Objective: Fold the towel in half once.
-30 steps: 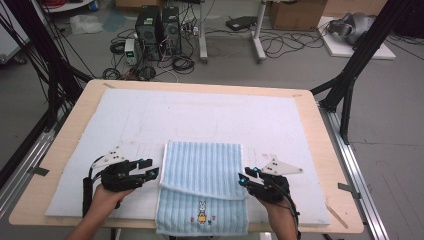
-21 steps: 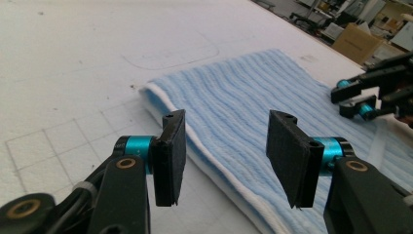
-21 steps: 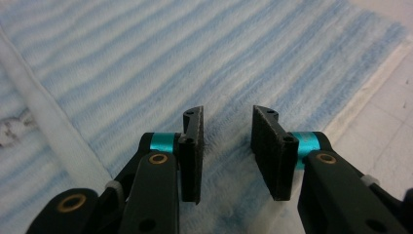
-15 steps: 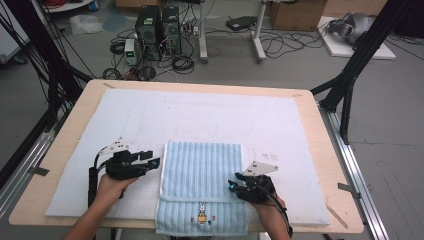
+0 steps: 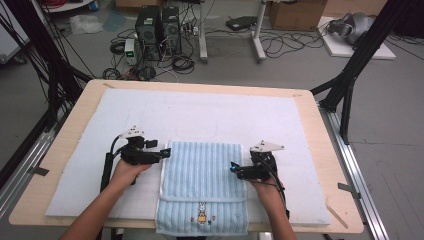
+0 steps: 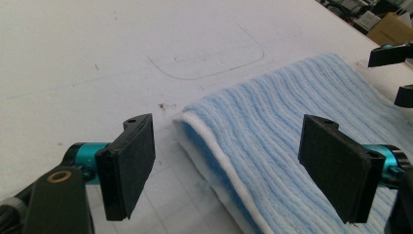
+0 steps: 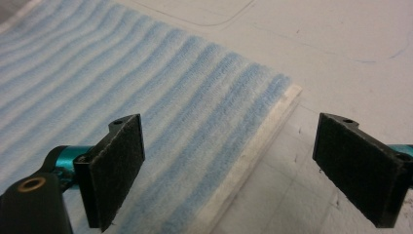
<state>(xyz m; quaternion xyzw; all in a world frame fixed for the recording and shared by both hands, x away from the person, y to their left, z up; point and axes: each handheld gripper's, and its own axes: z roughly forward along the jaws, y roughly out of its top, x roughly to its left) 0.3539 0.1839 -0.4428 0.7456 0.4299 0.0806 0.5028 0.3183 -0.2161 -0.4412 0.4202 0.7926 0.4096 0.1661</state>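
One towel (image 5: 202, 187), folded. Two tools, left tool (image 5: 163, 154) and right tool (image 5: 234, 169), both spread; right drew nearer since earlier.

Surface notes: cloth, pads, table cover

Towel (image 5: 202, 182): ribbed blue terry cloth, white hem. Left gripper (image 6: 238, 165) pads: matt black, slightly rough; teal metal fittings. Mat (image 5: 200, 112): matt white, scuffed; wooden table (image 5: 75, 115).

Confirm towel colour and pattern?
Light blue towel with ribbed stripes and a white edge; clearest in the left gripper view.
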